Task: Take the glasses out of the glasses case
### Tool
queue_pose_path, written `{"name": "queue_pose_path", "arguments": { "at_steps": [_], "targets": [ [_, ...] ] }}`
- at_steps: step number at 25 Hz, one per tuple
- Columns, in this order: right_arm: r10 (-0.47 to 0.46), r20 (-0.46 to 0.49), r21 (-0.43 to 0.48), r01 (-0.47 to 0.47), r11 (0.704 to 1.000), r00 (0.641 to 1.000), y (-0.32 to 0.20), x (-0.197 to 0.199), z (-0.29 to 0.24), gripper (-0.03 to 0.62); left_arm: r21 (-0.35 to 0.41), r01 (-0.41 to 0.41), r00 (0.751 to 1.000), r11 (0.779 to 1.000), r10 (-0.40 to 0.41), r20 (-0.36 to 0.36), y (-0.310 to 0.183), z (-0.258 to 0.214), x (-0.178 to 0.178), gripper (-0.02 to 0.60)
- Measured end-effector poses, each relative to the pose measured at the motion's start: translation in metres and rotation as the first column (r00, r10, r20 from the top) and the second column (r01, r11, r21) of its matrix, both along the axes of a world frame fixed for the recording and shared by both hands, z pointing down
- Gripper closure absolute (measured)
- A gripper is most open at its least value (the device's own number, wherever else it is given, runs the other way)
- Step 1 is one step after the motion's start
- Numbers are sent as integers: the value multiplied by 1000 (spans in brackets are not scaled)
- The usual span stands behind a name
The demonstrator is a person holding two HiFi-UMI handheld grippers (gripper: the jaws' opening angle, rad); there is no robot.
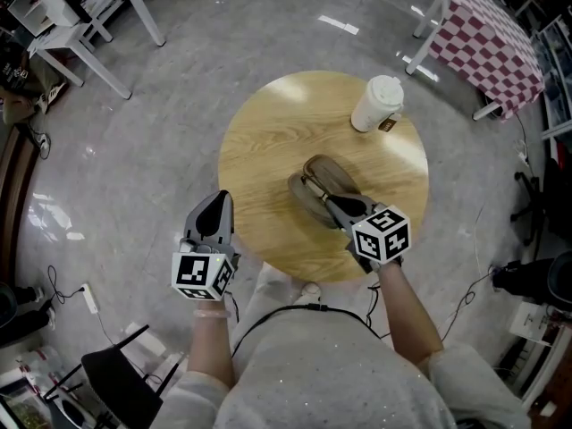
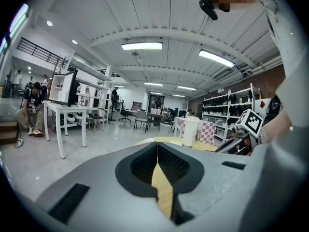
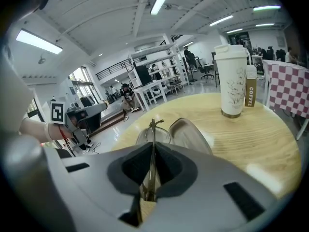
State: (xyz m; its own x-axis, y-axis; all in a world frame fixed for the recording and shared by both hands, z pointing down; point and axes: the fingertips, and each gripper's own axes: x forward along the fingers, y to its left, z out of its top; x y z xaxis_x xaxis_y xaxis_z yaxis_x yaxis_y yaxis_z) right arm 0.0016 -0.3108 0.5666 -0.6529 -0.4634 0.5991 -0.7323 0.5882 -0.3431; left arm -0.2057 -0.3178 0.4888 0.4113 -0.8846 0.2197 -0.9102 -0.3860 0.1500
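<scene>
Right gripper (image 3: 150, 178) fingers pinching the glasses (image 3: 153, 132) edge-on, seemingly just above the open glasses case (image 1: 323, 177) on the round desk (image 1: 268, 141), left gripper (image 1: 214, 208) fingers together, empty, at the desk edge

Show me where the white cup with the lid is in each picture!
Head view: cup at the upper right of the round table.
Left gripper view: cup small, right of middle, on the table's far side.
Right gripper view: cup large, upper right, standing on the table.
Shared landmark: the checkered cloth, right of the cup in every view.
</scene>
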Motion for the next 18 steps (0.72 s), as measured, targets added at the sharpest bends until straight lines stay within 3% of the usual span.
{"name": "queue_pose_path", "arguments": {
  "at_steps": [18],
  "targets": [
    [31, 41, 121, -35, 992, 999, 6, 13, -39, 574, 65, 19, 1000, 998, -20, 12, 23, -27, 7, 577]
  ]
}}
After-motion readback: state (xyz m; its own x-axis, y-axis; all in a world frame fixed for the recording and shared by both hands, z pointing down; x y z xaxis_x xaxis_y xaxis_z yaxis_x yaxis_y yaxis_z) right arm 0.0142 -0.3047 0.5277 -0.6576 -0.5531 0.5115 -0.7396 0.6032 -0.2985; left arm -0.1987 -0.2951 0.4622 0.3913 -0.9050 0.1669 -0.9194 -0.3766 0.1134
